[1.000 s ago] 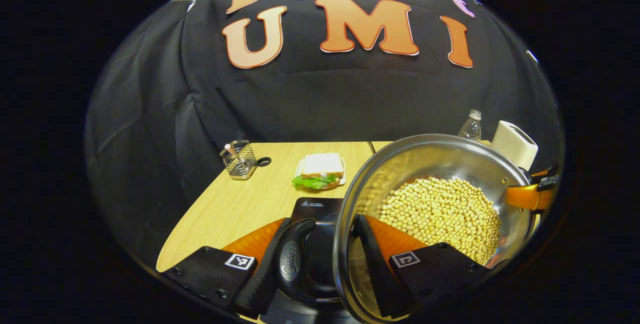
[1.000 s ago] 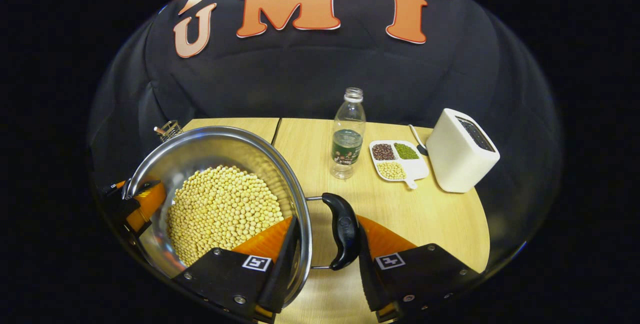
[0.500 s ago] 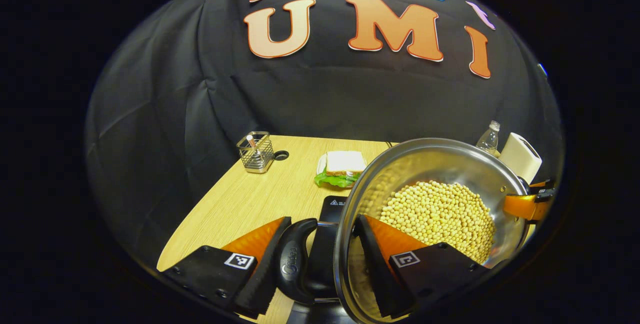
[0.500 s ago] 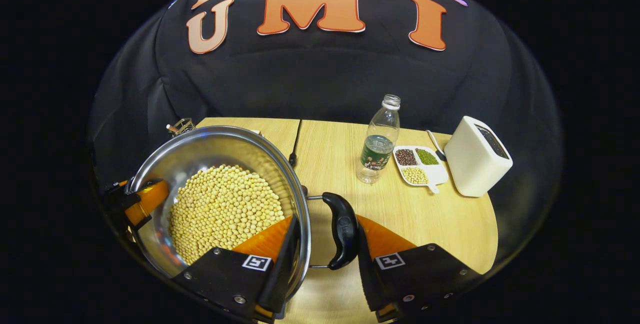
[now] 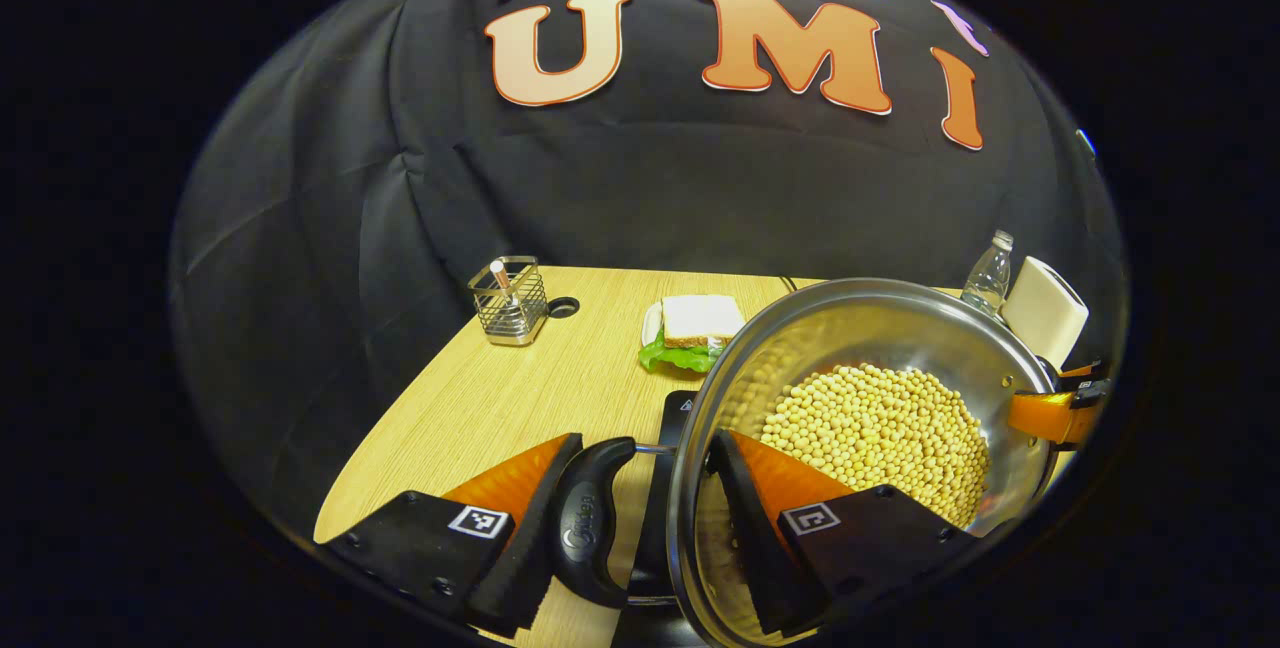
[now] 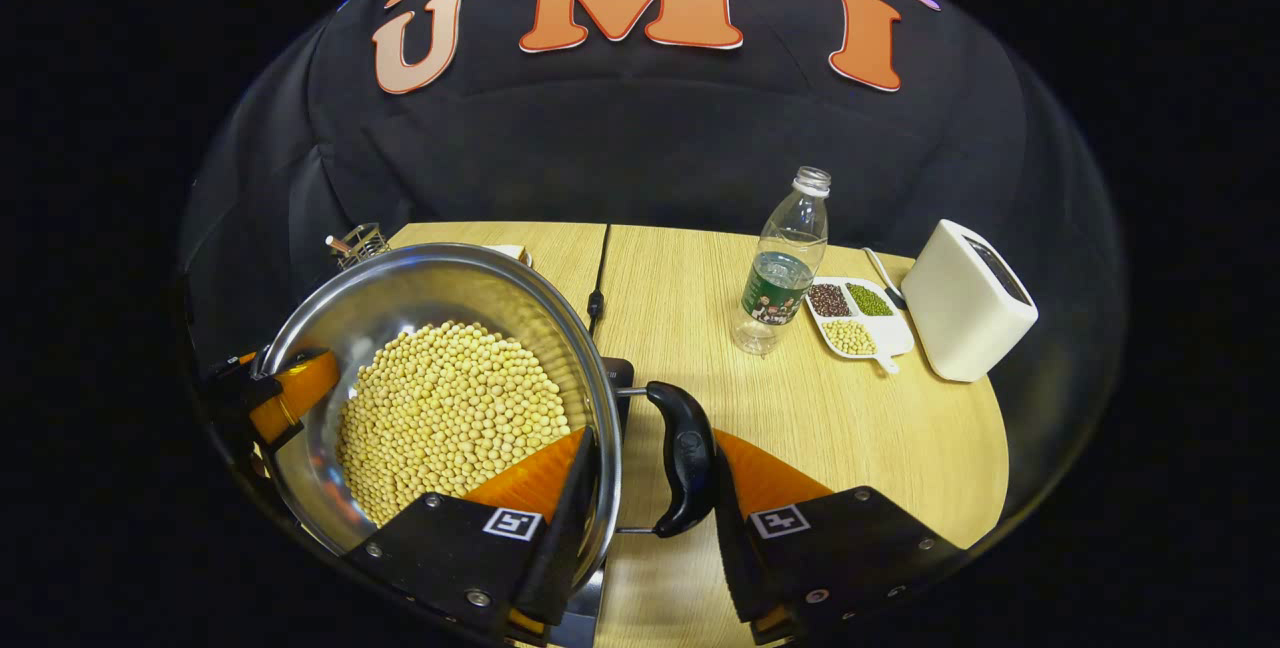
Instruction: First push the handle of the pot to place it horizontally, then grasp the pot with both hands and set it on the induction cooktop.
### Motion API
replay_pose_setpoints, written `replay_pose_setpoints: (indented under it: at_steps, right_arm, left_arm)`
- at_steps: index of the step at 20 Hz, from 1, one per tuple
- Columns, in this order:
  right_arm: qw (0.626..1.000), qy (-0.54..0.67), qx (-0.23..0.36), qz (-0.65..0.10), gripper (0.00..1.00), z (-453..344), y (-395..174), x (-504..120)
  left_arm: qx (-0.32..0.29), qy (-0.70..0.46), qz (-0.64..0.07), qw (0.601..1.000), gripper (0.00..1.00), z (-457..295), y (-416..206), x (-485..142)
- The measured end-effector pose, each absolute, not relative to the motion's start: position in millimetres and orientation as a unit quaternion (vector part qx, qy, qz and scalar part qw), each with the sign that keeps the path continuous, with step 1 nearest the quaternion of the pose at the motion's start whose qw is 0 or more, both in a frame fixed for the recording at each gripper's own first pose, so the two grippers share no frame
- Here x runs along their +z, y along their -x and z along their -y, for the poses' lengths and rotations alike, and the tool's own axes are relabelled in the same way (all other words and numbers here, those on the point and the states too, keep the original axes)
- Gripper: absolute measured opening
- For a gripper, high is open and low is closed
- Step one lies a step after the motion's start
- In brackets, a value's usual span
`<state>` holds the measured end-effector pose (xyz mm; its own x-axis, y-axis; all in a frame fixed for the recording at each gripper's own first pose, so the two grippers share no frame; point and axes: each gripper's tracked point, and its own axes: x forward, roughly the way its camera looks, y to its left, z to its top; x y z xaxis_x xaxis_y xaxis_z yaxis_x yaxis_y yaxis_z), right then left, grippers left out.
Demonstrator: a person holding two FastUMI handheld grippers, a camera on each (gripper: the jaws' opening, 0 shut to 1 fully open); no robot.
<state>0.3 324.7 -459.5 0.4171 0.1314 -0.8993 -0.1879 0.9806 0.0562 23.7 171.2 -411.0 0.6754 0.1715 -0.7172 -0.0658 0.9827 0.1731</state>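
Steel pot (image 5: 880, 358) of beans hangs between both tongs, left tongs (image 5: 640, 518) and right tongs (image 6: 650, 508) each clamped across rim and handle, cooktop (image 5: 655, 518) directly beneath them.

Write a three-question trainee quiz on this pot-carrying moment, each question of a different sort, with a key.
1. True or false: the pot holds green beans.
2. Which item stands nearest the white toaster? A) sandwich B) divided dish of beans C) wire basket
3. Fill in: the right gripper has one jaw inside the pot's rim and the other outside its black ____.

Key
1. False: they are pale yellow soybeans.
2. B
3. handle
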Motion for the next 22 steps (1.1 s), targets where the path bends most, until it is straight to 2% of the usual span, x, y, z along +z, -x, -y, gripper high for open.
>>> replay_pose_setpoints:
  at_steps: [7,8,9,12,13,14,19,22]
  right_arm:
    - [0.831,0.036,0.094,-0.546,0.62,-329.5,4.7,-477.4]
    - [0.830,0.036,0.094,-0.548,0.58,-330.9,5.1,-480.1]
    - [0.829,0.035,0.094,-0.550,0.61,-330.5,5.3,-480.2]
    - [0.828,0.034,0.095,-0.552,0.61,-331.8,5.7,-483.1]
    - [0.827,0.033,0.096,-0.553,0.58,-332.9,6.6,-484.8]
    - [0.825,0.031,0.096,-0.556,0.61,-333.4,8.1,-487.5]
    - [0.824,0.024,0.099,-0.558,0.61,-337.8,7.8,-490.7]
    - [0.823,0.015,0.114,-0.557,0.67,-340.2,11.8,-487.8]
  left_arm:
    - [0.063,-0.058,-0.418,0.904,0.84,-176.0,-22.5,-437.3]
    - [0.063,-0.056,-0.421,0.903,0.84,-176.2,-22.9,-439.7]
    - [0.064,-0.056,-0.423,0.902,0.84,-177.1,-22.6,-441.0]
    - [0.067,-0.055,-0.424,0.901,0.84,-178.0,-20.2,-443.7]
    - [0.068,-0.055,-0.427,0.900,0.84,-177.8,-19.8,-444.6]
    - [0.068,-0.054,-0.429,0.899,0.84,-177.7,-18.8,-447.3]
    - [0.075,-0.052,-0.446,0.890,0.84,-176.6,-13.4,-452.7]
    - [0.075,-0.057,-0.435,0.895,0.92,-177.9,-15.2,-451.3]
